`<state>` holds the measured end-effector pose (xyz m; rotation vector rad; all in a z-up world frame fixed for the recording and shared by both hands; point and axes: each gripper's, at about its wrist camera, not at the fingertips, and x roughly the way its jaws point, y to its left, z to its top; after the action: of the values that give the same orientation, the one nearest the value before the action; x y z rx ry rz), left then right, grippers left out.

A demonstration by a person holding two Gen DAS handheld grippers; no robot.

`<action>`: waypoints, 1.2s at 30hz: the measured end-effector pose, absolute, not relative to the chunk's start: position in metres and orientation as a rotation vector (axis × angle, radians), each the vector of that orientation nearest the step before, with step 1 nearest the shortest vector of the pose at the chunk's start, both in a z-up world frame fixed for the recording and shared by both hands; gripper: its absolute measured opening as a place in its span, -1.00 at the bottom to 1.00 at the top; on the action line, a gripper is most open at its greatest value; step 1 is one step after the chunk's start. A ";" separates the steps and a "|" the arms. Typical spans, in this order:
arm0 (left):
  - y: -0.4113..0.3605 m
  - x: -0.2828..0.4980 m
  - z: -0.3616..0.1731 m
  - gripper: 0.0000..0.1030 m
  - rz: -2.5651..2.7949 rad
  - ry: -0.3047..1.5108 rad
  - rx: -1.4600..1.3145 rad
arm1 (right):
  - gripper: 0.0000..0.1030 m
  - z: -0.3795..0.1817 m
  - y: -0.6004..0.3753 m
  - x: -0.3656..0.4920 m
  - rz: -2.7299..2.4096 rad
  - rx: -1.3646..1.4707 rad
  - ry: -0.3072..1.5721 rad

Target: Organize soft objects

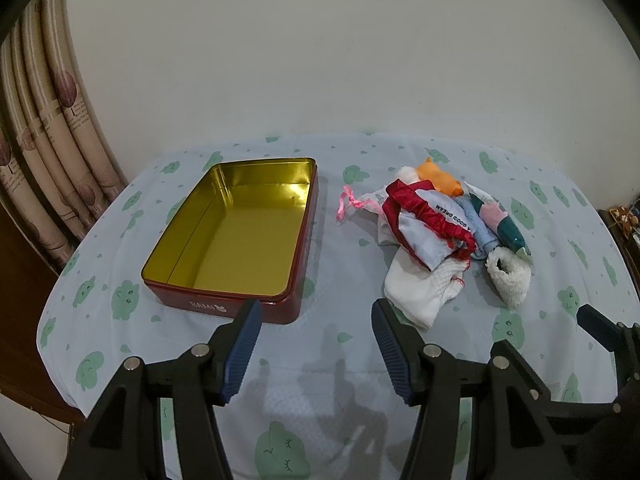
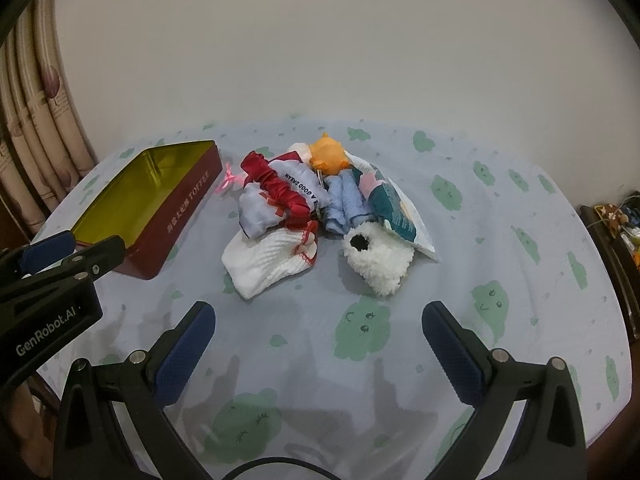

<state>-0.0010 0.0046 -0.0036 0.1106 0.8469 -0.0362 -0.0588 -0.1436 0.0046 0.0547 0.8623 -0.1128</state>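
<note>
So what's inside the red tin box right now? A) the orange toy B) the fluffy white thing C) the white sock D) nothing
D: the red tin box shows only its bare gold floor, while the soft things sit in a pile on the cloth beside it.

Surface [image 1: 340, 364] covered by pale blue cloth printed with green cloud faces. Left: open red tin [image 1: 236, 240], gold inside, empty. Right, apart from it: heap of soft items [image 2: 320, 208] — white sock [image 2: 264, 264], fluffy white bootie [image 2: 380, 260], red scrunchie [image 2: 280, 192], blue cloth [image 2: 344, 204], orange plush [image 2: 328, 154], pink ribbon [image 1: 346, 204].
</note>
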 end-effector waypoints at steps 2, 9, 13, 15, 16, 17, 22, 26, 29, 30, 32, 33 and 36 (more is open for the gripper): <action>0.005 -0.001 -0.003 0.14 -0.035 0.847 0.111 | 0.99 0.005 -0.143 -0.059 -0.111 0.052 0.863; 0.005 -0.001 -0.004 0.14 -0.034 0.847 0.111 | 0.99 0.004 -0.142 -0.059 -0.110 0.054 0.868; 0.005 -0.002 -0.004 0.14 -0.033 0.846 0.110 | 0.99 0.003 -0.141 -0.058 -0.109 0.051 0.871; 0.005 -0.001 -0.004 0.14 -0.032 0.846 0.110 | 0.99 0.002 -0.140 -0.058 -0.107 0.051 0.876; 0.005 -0.001 -0.004 0.14 -0.034 0.846 0.110 | 0.99 0.001 -0.140 -0.058 -0.105 0.052 0.878; 0.005 -0.001 -0.004 0.14 -0.034 0.847 0.110 | 0.99 0.001 -0.140 -0.058 -0.103 0.052 0.880; 0.005 -0.003 -0.004 0.14 -0.033 0.846 0.112 | 0.99 0.001 -0.139 -0.057 -0.101 0.050 0.881; 0.005 -0.003 -0.004 0.14 -0.031 0.847 0.112 | 0.99 0.000 -0.139 -0.057 -0.101 0.050 0.882; 0.004 -0.002 -0.004 0.14 -0.032 0.846 0.112 | 0.99 0.000 -0.139 -0.057 -0.101 0.049 0.881; 0.004 -0.003 -0.004 0.14 -0.032 0.846 0.113 | 0.99 0.000 -0.139 -0.057 -0.102 0.049 0.880; 0.004 -0.003 -0.005 0.14 -0.031 0.847 0.115 | 0.99 0.000 -0.139 -0.057 -0.101 0.049 0.883; 0.004 -0.003 -0.005 0.14 -0.032 0.847 0.114 | 0.99 -0.001 -0.139 -0.057 -0.101 0.049 0.883; 0.004 -0.003 -0.005 0.14 -0.030 0.848 0.115 | 0.99 -0.001 -0.140 -0.057 -0.101 0.049 0.882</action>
<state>-0.0032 0.0039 -0.0048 0.1152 0.8483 -0.0302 -0.0572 -0.1395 -0.0005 0.0489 0.8820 -0.1013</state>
